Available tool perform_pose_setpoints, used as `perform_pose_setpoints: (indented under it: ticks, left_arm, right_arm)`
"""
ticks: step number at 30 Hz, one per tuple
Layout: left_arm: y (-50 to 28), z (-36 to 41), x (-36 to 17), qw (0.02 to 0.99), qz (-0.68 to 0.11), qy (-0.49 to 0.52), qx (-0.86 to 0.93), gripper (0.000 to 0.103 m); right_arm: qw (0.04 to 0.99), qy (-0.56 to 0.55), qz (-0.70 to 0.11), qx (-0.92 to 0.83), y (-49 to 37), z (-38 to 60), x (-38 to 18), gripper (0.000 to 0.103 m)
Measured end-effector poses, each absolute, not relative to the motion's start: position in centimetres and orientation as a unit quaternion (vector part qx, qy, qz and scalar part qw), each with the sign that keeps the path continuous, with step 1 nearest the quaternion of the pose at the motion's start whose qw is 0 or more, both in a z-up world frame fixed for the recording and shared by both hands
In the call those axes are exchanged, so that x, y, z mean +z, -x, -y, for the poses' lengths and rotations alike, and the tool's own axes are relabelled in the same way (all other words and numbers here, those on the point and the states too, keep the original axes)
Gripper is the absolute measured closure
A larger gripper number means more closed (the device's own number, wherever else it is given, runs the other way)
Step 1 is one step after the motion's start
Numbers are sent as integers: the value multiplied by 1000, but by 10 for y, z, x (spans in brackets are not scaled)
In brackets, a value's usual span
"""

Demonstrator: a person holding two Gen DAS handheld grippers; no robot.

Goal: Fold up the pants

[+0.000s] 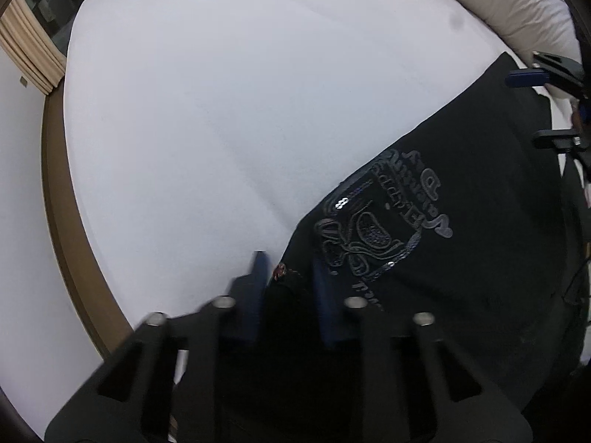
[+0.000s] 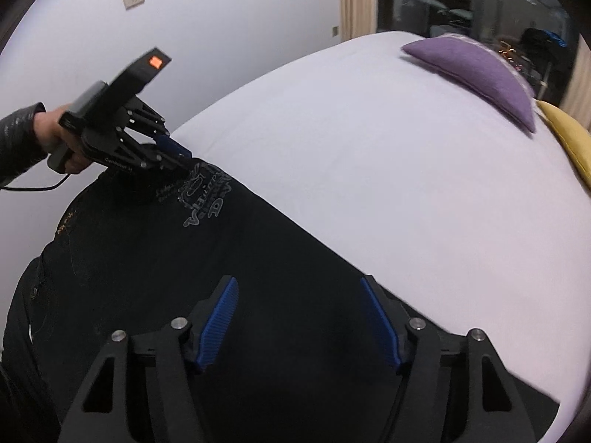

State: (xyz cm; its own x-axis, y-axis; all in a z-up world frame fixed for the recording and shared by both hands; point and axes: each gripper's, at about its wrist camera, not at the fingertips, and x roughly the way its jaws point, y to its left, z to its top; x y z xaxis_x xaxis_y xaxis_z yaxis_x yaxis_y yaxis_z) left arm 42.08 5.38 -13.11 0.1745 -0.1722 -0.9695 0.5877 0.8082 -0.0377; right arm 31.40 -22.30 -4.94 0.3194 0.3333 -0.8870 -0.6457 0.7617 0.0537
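Black pants [image 1: 461, 221] with a grey embroidered crest [image 1: 373, 217] lie flat along the near edge of a white bed [image 1: 221, 110]. My left gripper [image 1: 288, 269] straddles the pants' upper edge near the waist, its blue pads partly closed around the cloth. In the right wrist view the left gripper [image 2: 181, 158] sits at the crest end of the pants [image 2: 184, 277]. My right gripper [image 2: 299, 313] is wide open, hovering over the black cloth at the other end. It also shows in the left wrist view [image 1: 550, 107].
A cream pillow [image 1: 498, 3] lies at the bed's far right. A purple cushion [image 2: 480, 70] and a yellow cushion [image 2: 572, 140] lie at the far side. A brown bed frame [image 1: 62, 221] edges the mattress. A white wall [image 2: 184, 55] stands behind.
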Motion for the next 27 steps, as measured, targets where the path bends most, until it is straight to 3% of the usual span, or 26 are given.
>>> perform_pose_setpoints:
  ticks: [2, 8, 16, 20, 27]
  left_arm:
    - [-418, -51, -126, 756, -576, -184, -253, 95]
    - [-390, -61, -107, 802, -513, -182, -247, 95]
    - [-378, -70, -94, 828, -469, -177, -253, 95]
    - [-355, -72, -100, 830, -464, -176, -256, 95]
    - [-337, -66, -86, 842, -455, -147, -249, 96]
  right_arm:
    - [788, 167, -503, 312, -322, 213, -52, 37]
    - [763, 198, -522, 328, -342, 185, -63, 47]
    - [744, 202, -552, 318, -363, 169, -85, 49]
    - [734, 201, -560, 328, -359, 161, -85, 90]
    - [767, 192, -531, 305, -323, 151, -56, 98]
